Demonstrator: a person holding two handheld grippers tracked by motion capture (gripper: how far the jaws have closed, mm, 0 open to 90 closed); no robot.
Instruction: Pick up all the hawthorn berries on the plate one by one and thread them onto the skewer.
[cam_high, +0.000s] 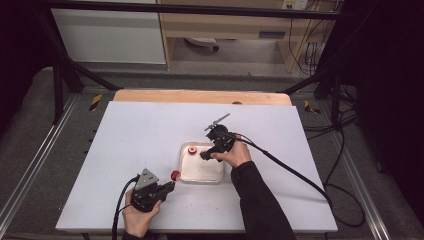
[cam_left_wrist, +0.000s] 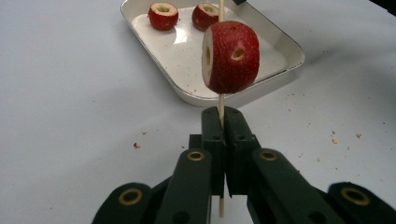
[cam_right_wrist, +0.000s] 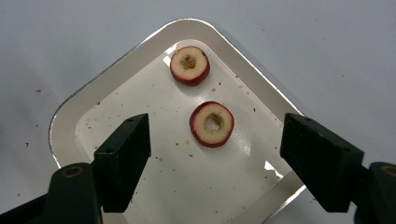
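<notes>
Currently my left tongs (cam_left_wrist: 223, 122) pinch a skewer (cam_left_wrist: 221, 100) carrying one cored fruit (cam_left_wrist: 231, 57), just beside the tray (cam_left_wrist: 261, 81) on the bench (cam_high: 135, 140). Right tongs (cam_right_wrist: 215, 154) hang spread above two more fruits (cam_right_wrist: 212, 123) in the tray. Risk: an off-centre grab squashes or rolls the fruit. Left gripper view shows the skewer; the high view can't resolve it.

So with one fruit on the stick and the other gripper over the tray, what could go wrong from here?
The left gripper clamps only the thin skewer below the fruit, so pushing another piece on could bend or snap it, or let it slip. The right gripper hangs open above two cored fruits that lie close together in the tray; closing could nudge the wrong one. The round fruit may also roll.
</notes>
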